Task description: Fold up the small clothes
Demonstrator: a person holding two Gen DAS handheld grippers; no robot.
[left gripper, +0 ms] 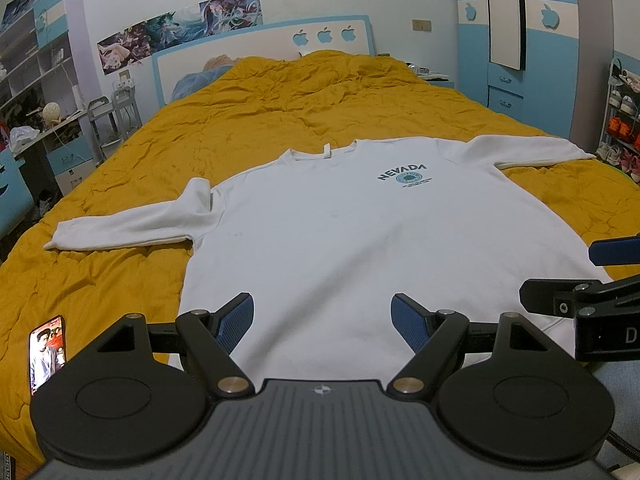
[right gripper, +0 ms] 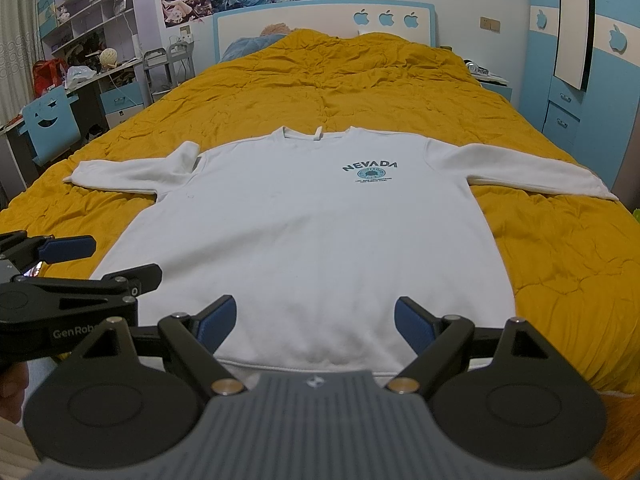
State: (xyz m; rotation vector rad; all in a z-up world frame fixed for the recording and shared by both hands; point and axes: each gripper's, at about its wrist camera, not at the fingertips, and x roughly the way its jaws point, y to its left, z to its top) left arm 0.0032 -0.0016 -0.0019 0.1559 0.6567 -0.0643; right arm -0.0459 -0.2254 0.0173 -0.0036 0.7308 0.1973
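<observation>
A white long-sleeved sweatshirt (left gripper: 320,224) with a "NEVADA" print lies flat, front up, on the yellow bed quilt (left gripper: 248,120), both sleeves spread sideways and its hem nearest me. It also shows in the right wrist view (right gripper: 304,224). My left gripper (left gripper: 322,318) is open and empty, above the hem at its left part. My right gripper (right gripper: 316,322) is open and empty, above the hem's middle. The right gripper shows at the right edge of the left wrist view (left gripper: 580,276), and the left gripper at the left edge of the right wrist view (right gripper: 92,260).
A phone (left gripper: 47,354) with a lit screen lies on the quilt left of the hem. A blue and white headboard (left gripper: 260,40) stands at the far end. A desk, shelves and blue chair (right gripper: 52,128) are on the left, a blue wardrobe (right gripper: 580,60) on the right.
</observation>
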